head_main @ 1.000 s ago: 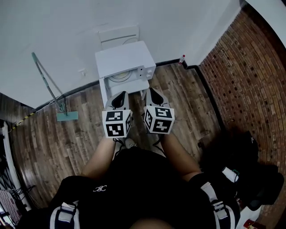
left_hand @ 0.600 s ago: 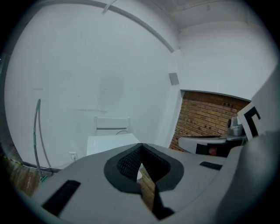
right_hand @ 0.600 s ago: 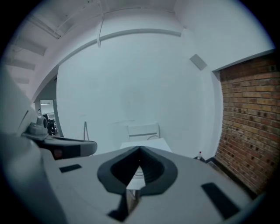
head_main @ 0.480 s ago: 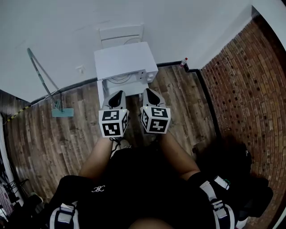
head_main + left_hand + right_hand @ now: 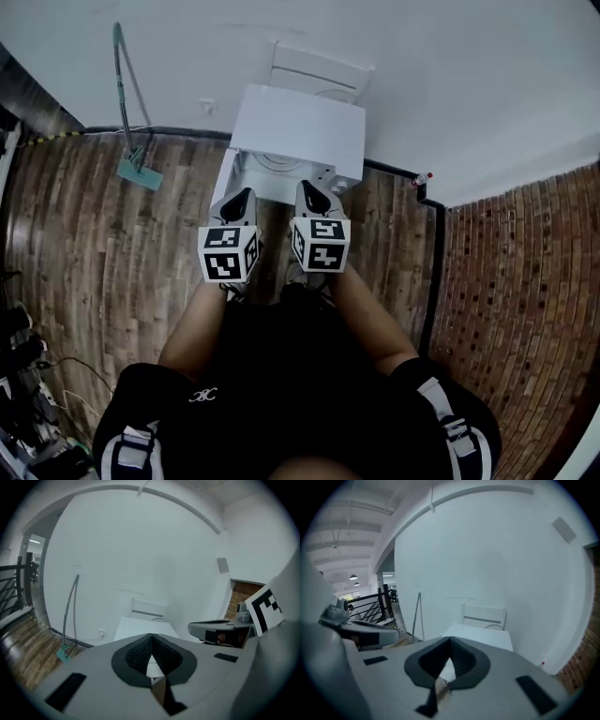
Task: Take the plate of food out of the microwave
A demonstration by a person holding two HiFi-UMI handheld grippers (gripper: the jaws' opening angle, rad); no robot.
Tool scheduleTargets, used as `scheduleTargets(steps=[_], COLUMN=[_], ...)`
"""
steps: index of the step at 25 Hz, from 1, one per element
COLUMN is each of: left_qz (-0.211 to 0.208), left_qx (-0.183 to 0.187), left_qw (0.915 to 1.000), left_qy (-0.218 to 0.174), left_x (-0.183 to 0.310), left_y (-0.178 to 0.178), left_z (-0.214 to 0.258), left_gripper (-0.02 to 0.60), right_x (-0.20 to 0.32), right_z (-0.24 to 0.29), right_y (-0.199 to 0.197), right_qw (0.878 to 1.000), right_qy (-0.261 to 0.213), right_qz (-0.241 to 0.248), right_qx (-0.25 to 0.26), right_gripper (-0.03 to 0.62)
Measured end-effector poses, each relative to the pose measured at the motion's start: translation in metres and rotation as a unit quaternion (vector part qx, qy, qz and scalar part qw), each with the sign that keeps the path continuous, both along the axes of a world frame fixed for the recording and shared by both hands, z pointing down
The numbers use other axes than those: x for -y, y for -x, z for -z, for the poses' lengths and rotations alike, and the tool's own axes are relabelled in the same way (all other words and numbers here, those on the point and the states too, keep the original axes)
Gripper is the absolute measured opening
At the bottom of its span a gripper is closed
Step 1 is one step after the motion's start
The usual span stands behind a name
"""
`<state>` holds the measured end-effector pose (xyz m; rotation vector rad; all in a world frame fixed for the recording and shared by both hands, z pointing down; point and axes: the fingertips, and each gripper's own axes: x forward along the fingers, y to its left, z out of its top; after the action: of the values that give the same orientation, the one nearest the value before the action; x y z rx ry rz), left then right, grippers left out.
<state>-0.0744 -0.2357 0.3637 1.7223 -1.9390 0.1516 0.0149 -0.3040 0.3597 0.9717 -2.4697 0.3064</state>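
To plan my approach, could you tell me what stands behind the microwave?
The backrest of a white chair shows against the wall; the microwave covers its seat and legs.

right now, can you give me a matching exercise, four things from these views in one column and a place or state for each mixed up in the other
Things:
1. microwave
2. mop
3. small bottle
4. right gripper

Places or states:
A. shut, nothing between its jaws
B. on the floor, right of the microwave
C. leaning up, left of the microwave
D. white, just ahead of the right gripper

Pairs: 1-D, 2-C, 3-B, 4-A
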Motion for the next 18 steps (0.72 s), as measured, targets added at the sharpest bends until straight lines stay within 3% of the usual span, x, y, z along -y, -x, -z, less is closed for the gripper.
scheduleTargets(steps=[7,12,14,18], left_qz=[0.096,0.143,0.143,0.130], left_qx=[-0.017,-0.066,-0.058,-0.005], left_qw=[0.9948,0.9864,0.9867,0.9894], left_qy=[0.030,0.046,0.050,0.064], left_x=[-0.007,-0.030,-0.033,-0.024], left_y=[-0.002,-0.005,-0.006,0.001], left_z=[-0.047,-0.081,-0.089,-0.111], left_gripper=[-0.005,-0.005,-0.005,-0.005], right_x=[0.026,0.034,0.034,0.037], right_z=[-0.054,-0.105,-0.123,-0.161], right_y=[0.018,0.018,0.014,0.024], right_qw=[0.987,0.979,0.978,0.971], right_qy=[-0.001,-0.003,0.003,-0.016], right_qz=[0.147,0.179,0.180,0.196], right_qx=[-0.058,-0.099,-0.106,-0.138], right_gripper=[0.006,0.006,0.006,0.006])
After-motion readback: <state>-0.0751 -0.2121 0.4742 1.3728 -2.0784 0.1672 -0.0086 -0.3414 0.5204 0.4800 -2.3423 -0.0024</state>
